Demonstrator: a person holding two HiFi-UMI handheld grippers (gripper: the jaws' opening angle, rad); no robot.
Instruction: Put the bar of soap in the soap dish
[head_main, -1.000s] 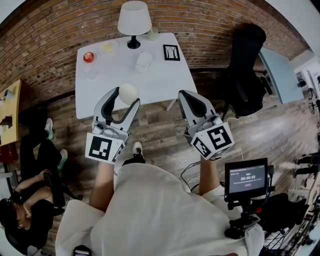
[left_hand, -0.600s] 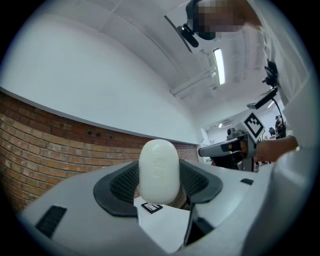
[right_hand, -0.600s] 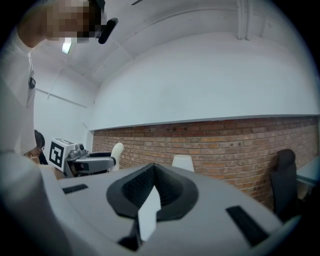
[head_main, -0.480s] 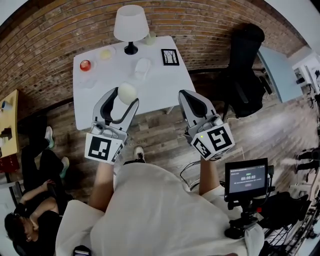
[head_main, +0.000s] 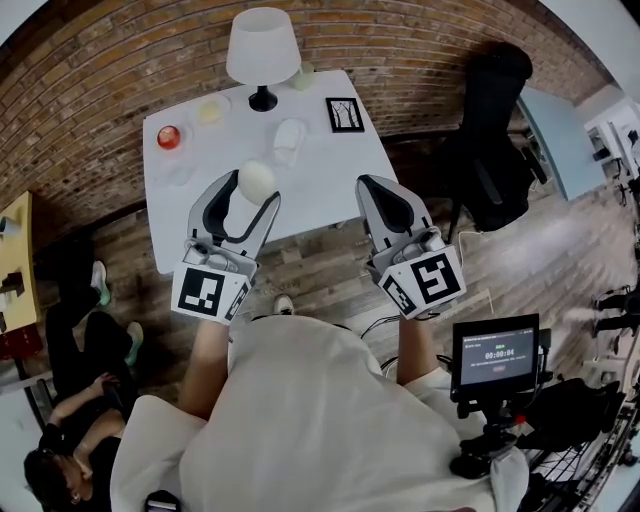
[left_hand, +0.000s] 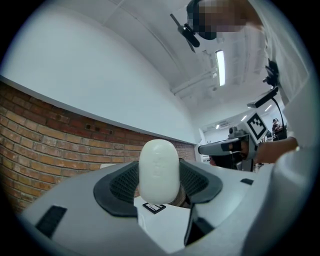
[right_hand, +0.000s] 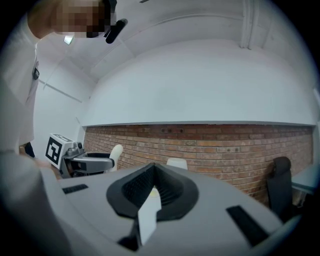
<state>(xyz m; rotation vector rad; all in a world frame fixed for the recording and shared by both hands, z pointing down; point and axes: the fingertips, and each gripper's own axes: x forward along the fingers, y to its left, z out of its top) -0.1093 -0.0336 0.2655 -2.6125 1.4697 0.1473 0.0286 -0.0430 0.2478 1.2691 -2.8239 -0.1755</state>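
The person is holding both grippers out in front, side by side but apart. The left gripper (head_main: 250, 192) is squeezing the bar of soap (head_main: 256, 181) between its jaws. The right gripper (head_main: 381, 196) is pressing its jaws together on nothing. Both are pointing forward.

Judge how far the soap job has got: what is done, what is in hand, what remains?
Done: the bar of soap is picked up, clamped in the left gripper. In hand: it is held in the air by the near edge of the white table. Left: lowering it into the soap dish, likely the white dish, and releasing. The right gripper is shut, empty.
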